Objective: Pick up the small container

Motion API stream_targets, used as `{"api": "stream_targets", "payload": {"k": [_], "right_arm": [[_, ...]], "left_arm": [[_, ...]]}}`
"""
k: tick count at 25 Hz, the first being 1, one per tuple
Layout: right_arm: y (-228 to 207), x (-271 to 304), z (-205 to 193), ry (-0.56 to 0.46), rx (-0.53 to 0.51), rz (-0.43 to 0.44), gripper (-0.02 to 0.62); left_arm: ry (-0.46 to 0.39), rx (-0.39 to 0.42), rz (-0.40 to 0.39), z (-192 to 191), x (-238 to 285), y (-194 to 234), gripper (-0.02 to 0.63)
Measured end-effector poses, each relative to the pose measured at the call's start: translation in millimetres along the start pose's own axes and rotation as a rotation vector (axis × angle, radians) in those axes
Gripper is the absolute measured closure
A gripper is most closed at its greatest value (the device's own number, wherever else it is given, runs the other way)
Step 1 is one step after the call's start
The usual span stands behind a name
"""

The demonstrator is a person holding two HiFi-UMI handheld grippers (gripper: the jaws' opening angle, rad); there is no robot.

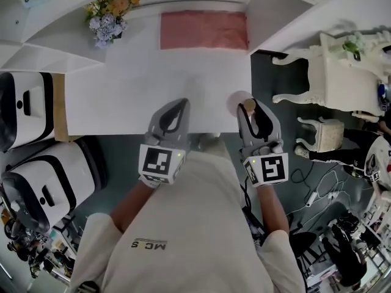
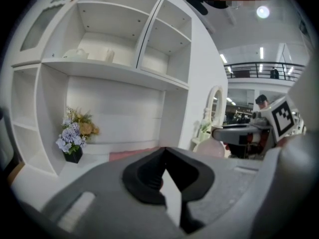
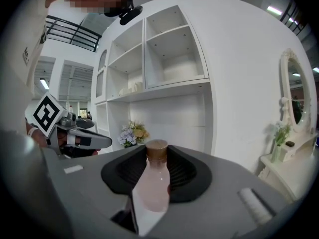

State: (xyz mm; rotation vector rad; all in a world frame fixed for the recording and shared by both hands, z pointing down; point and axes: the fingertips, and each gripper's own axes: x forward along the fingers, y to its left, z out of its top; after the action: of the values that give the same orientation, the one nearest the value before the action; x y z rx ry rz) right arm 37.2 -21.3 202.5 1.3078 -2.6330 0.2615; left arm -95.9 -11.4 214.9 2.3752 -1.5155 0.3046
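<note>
The small container point(image 3: 152, 183) is a pale pink bottle with a brown cork cap. It stands upright between the black pads of my right gripper point(image 3: 157, 156), which is shut on it. In the head view the right gripper point(image 1: 252, 105) holds the bottle point(image 1: 240, 101) over the front right corner of the white table point(image 1: 122, 90). My left gripper point(image 1: 181, 102) hovers beside it at the table's front edge, its jaws together and empty. The left gripper view shows its own pads point(image 2: 149, 176) meeting with nothing between them, and the pink bottle point(image 2: 212, 148) off to the right.
A vase of flowers point(image 1: 109, 18) and a pink mat point(image 1: 204, 30) lie at the table's far side, under white shelves point(image 2: 114, 39). A white ornate dressing table point(image 1: 342, 72) and stool point(image 1: 324, 133) stand to the right. White machines point(image 1: 24, 108) sit at the left.
</note>
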Motion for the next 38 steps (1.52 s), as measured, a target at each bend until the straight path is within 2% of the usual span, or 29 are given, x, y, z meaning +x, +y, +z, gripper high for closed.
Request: {"api": "stream_targets", "payload": {"k": [16, 38], "right_arm": [[10.2, -17.9, 17.1, -0.026, 0.001, 0.010, 0.469], [10.5, -30.0, 13.3, -0.028, 0.009, -0.024, 0.469]], "left_arm": [[-0.033, -0.005, 0.017, 10.4, -20.9, -0.3, 0.606], [-0.036, 0.002, 0.004, 10.3, -28.6, -9.7, 0.606]]}}
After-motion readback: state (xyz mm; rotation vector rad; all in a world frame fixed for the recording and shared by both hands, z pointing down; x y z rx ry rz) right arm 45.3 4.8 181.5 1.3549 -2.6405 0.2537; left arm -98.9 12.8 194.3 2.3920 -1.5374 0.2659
